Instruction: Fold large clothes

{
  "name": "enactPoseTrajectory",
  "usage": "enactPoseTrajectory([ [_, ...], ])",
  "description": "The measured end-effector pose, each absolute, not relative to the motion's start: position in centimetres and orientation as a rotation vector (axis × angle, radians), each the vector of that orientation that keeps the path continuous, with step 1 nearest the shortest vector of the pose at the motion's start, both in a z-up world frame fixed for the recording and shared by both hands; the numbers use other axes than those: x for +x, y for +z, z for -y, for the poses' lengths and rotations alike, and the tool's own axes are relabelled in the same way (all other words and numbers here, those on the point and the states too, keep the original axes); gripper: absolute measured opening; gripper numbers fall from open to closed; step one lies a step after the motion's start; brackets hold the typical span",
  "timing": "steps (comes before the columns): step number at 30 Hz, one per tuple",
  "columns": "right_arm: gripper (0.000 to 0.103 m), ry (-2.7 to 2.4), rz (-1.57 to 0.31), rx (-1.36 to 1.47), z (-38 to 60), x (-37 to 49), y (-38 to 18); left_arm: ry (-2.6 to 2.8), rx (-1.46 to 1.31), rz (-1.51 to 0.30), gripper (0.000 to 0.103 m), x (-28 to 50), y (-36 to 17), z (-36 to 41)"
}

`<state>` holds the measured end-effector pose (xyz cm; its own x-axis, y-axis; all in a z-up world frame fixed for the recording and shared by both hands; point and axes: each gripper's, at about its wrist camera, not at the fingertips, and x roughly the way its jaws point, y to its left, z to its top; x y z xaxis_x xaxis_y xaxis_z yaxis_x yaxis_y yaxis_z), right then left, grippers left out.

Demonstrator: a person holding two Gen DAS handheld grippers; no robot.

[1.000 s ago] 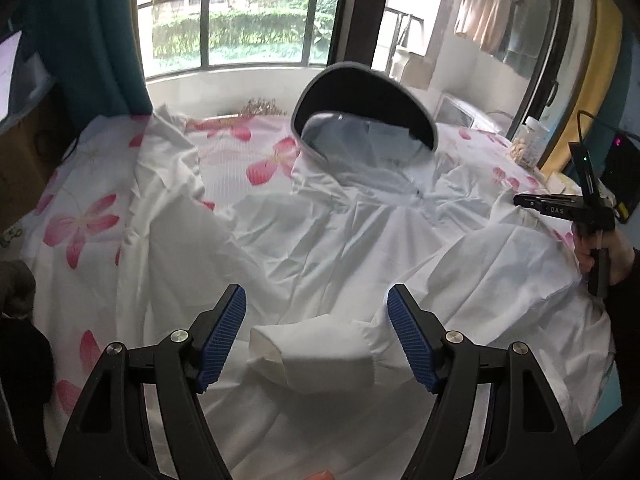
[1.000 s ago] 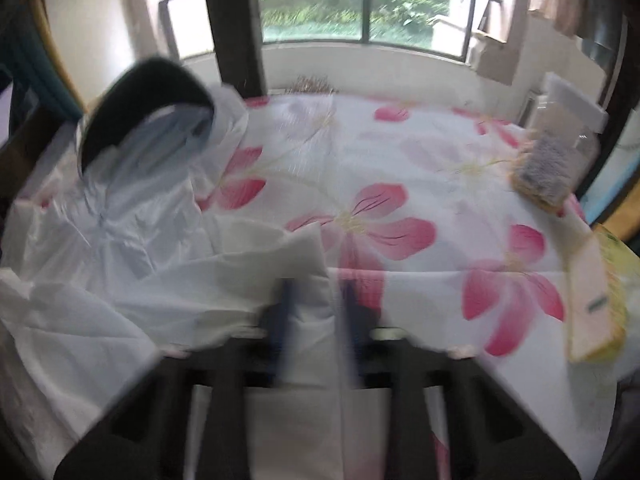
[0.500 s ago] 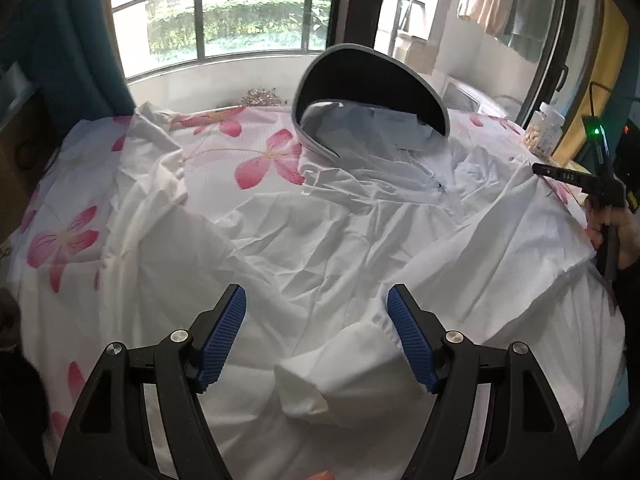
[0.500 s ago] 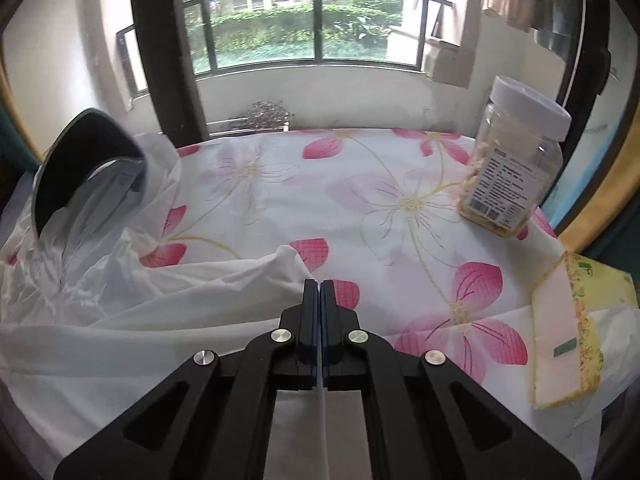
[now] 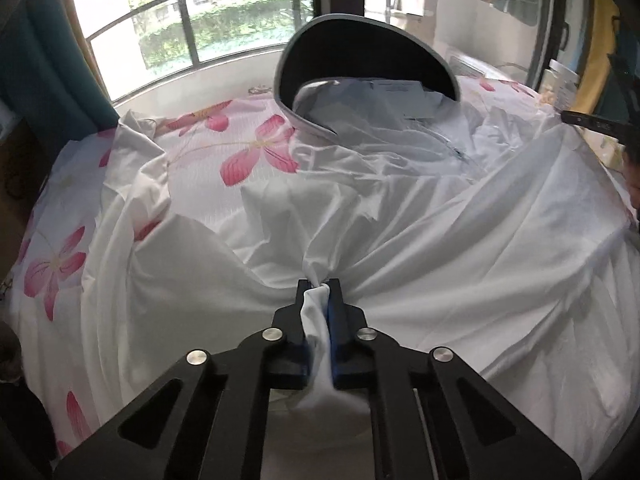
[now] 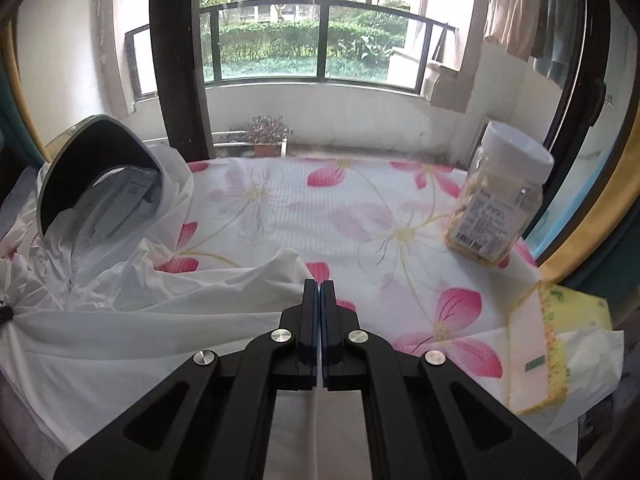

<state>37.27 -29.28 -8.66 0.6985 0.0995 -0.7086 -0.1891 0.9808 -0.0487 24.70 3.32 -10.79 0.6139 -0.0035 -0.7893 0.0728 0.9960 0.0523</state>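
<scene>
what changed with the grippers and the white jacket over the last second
The left gripper came down with its jaws wide over the sleeve cuff and is closing on a bunch of the white jacket, fabric pinched between the pads. The right gripper stayed shut on the jacket's edge and lifted a little, so the cloth now pulls taut. The visor hood, jar and floral tablecloth stayed put.

Domestic room, probably a bedroom or living space in a flat. Surface covered by a floral sheet with pink blossoms. Beyond it, a window opens onto a railed balcony with hedges outside. Laundry hangs at right. Snack jar and tissue pack on the sheet; small potted plant on the sill.
</scene>
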Motion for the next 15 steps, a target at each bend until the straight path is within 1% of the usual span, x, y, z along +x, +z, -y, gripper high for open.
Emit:
enactPoseTrajectory([
  [8,0.0,0.126,-0.746,-0.176,27.7,40.0,-8.1,-0.018,0.054,-0.909,0.007,28.4,-10.4,-4.5],
  [13,0.0,0.095,-0.797,-0.179,27.9,40.7,-10.0,-0.032,0.059,-0.914,0.008,29.2,-10.4,-4.5],
  [15,0.0,0.083,-0.814,-0.167,28.3,40.5,-10.7,-0.039,0.042,-0.91,0.01,29.3,-10.5,-4.9],
])
